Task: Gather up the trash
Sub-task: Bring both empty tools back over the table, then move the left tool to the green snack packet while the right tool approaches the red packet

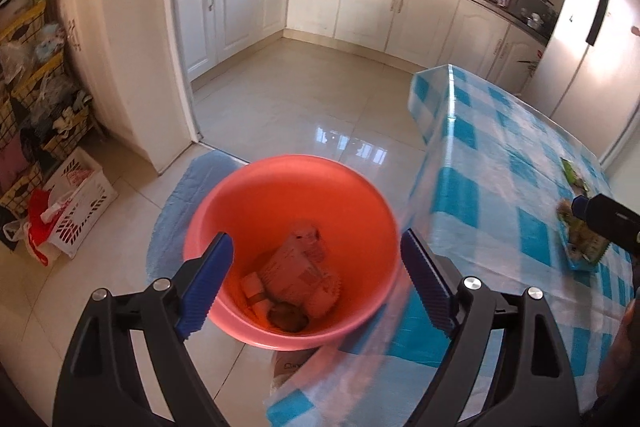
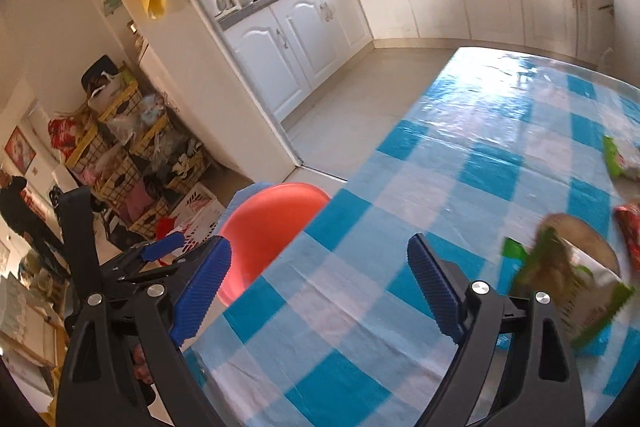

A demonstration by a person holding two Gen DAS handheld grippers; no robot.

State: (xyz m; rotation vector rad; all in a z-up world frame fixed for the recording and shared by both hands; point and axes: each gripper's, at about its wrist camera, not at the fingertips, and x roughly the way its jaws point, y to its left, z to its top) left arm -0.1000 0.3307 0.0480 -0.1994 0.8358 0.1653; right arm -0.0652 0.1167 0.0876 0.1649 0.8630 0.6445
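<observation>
An orange-pink bin (image 1: 280, 195) stands on the floor beside the table, with crumpled wrappers and paper scraps (image 1: 296, 271) at its bottom. My left gripper (image 1: 318, 285) hangs open above its mouth with nothing between the blue pads. On the blue-checked tablecloth (image 2: 440, 155) my right gripper (image 2: 320, 291) is open and empty over the near corner. A blurred green wrapper (image 2: 560, 283) lies to its right, next to a red wrapper (image 2: 630, 231) and a green-white packet (image 2: 620, 159). The bin (image 2: 268, 227) shows past the table's left edge.
A light blue mat (image 1: 176, 211) lies under the bin. A white crate (image 1: 80, 203) and cluttered wire shelves (image 1: 36, 107) stand on the left. White kitchen cabinets (image 1: 360, 3) line the far walls across open tiled floor (image 1: 304, 95). A person (image 2: 16, 203) stands far left.
</observation>
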